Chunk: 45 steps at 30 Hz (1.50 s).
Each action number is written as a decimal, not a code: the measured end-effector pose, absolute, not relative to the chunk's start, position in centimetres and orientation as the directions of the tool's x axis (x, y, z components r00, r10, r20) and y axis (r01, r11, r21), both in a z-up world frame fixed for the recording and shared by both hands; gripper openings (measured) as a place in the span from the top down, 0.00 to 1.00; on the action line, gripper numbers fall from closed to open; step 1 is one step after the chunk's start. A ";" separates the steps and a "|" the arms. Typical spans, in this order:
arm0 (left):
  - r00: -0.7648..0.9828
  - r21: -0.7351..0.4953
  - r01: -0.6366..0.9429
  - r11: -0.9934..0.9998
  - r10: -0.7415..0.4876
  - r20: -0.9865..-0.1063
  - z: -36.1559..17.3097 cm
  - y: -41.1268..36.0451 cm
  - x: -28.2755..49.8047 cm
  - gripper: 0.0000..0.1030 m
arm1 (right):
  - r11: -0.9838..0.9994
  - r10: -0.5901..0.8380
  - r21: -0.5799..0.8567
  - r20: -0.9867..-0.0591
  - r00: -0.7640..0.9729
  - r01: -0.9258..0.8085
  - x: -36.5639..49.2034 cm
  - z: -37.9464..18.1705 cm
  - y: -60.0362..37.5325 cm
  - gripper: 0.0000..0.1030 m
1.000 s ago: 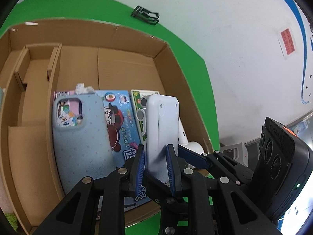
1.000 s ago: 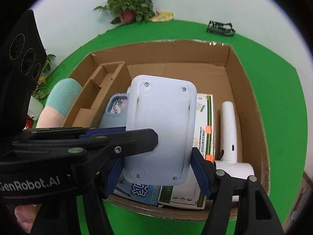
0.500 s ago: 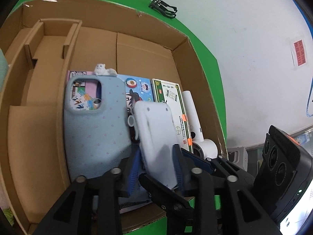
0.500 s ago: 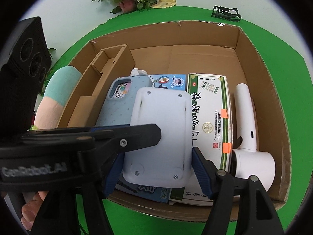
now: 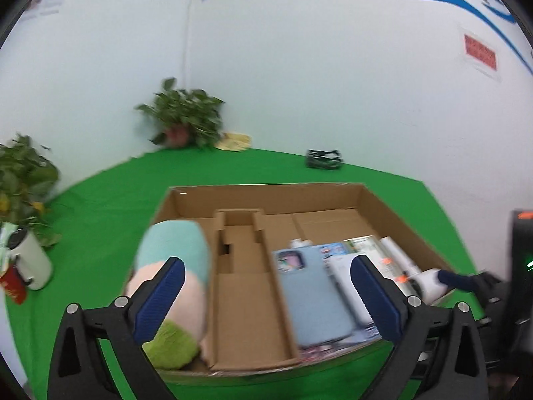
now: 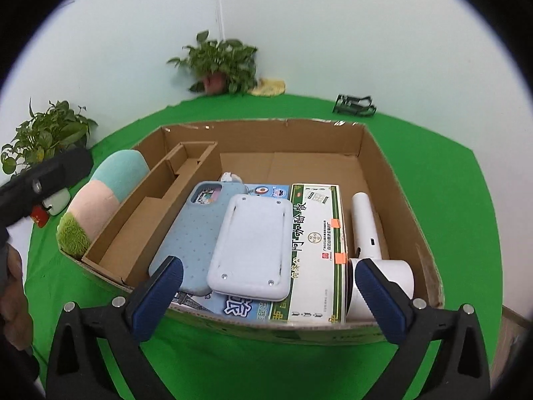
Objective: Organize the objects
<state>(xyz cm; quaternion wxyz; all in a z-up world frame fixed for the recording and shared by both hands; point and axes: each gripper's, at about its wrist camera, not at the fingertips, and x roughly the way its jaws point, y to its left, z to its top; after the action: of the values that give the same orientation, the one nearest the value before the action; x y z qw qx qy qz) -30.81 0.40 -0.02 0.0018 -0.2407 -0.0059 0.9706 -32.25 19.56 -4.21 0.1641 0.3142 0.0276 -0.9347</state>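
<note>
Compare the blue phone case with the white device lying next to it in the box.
The blue phone case is pale blue, dotted, with a camera cutout; the white device is plain white with corner screws and two slots. The case looks longer and reaches further back; the device is shorter and wider. Both lie flat in the cardboard box, atop printed packages, side by side.
</note>
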 end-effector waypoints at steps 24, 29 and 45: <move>-0.829 0.058 0.185 -0.981 -0.187 -0.527 -8.6 0.6 -30.8 0.00 | -0.976 -0.140 -0.081 -0.474 -0.869 0.201 -29.6 -6.8 19.4 0.01; -0.828 0.058 0.186 -0.981 -0.188 -0.528 -8.7 0.6 -30.9 0.00 | -0.976 -0.141 -0.081 -0.475 -0.869 0.202 -29.8 -6.9 19.4 0.01; -0.828 0.058 0.186 -0.981 -0.188 -0.528 -8.7 0.7 -30.8 0.00 | -0.976 -0.141 -0.083 -0.475 -0.869 0.203 -29.7 -6.9 19.5 0.01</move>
<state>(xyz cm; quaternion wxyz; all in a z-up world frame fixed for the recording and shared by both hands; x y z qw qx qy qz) -30.83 0.73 -8.73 -0.0977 -0.2764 0.0018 0.9561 -29.74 19.47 -6.92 0.0892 0.2401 0.0652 -0.9644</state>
